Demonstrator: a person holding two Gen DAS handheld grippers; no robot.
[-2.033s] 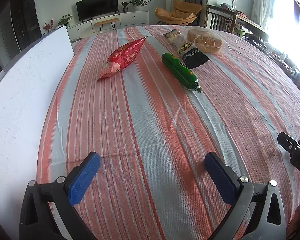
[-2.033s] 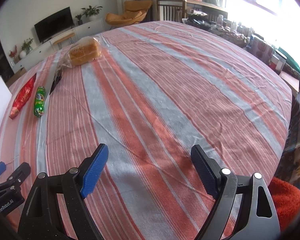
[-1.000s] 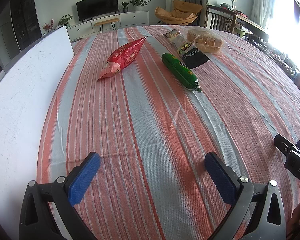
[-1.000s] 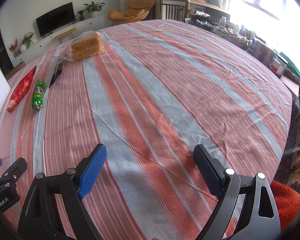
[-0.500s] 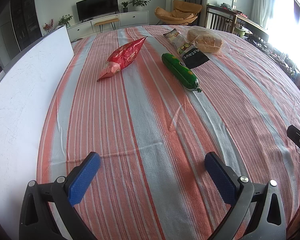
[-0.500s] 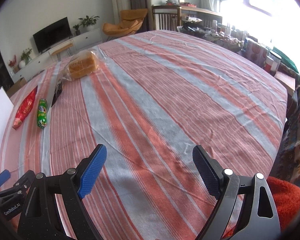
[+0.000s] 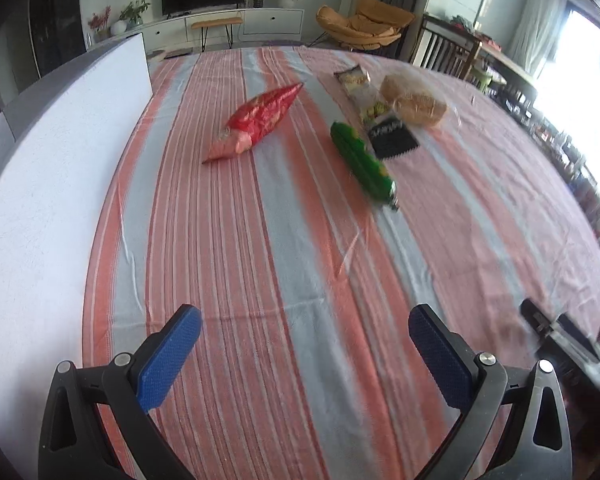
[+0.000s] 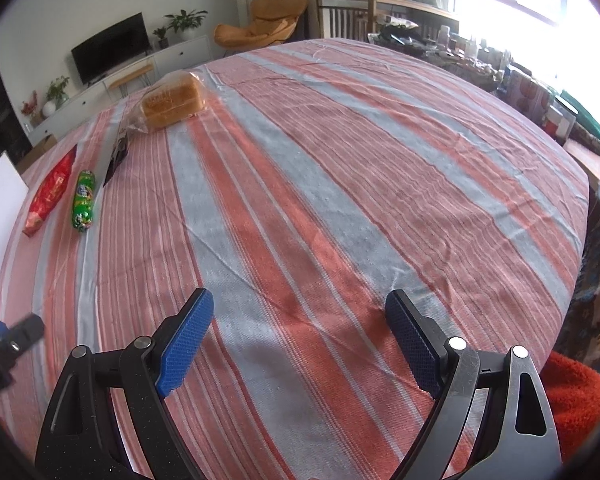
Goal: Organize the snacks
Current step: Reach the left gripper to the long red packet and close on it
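Observation:
Four snacks lie on the striped tablecloth (image 7: 260, 240): a red bag (image 7: 260, 120), a green tube pack (image 7: 362, 162), a black and yellow packet (image 7: 380, 120) and a bagged bread loaf (image 7: 414, 104). My left gripper (image 7: 304, 352) is open and empty, well short of them. My right gripper (image 8: 300, 340) is open and empty over bare cloth. In the right wrist view the red bag (image 8: 50, 196), green tube (image 8: 83, 200) and bread (image 8: 172, 104) lie far off to the left.
A white board (image 7: 40, 200) stands along the table's left side. The right gripper's body (image 7: 556, 332) shows at the left view's lower right. Chairs and a cluttered sideboard (image 8: 480, 60) stand beyond the far right edge.
The left gripper has tilted and shifted, so the snacks sit lower in its view. The right gripper has swung a little, and shows lower in the left view.

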